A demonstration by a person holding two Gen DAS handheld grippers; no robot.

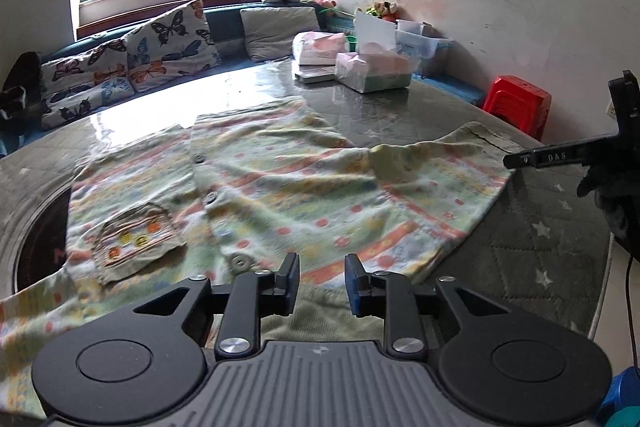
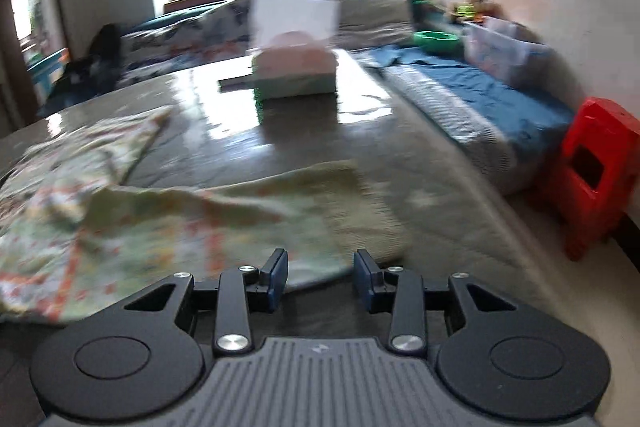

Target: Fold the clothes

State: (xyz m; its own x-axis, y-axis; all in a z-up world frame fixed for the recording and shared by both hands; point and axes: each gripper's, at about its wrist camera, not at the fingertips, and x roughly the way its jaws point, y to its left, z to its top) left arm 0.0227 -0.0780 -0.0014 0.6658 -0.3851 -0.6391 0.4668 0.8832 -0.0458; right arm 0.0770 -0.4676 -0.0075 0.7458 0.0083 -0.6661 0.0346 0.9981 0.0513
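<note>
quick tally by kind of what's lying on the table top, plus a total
Patterned garment: 1
Tissue packs: 2, one nearer the right, one behind it
Flat grey thing under the far pack: 1; what it is cannot be told
Total: 4

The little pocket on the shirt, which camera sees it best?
The left wrist view: the pocket is sharp there, lying flat on the shirt with striped stitching and round dots. The right wrist view is blurred and shows only the shirt's sleeve side, no pocket.
</note>
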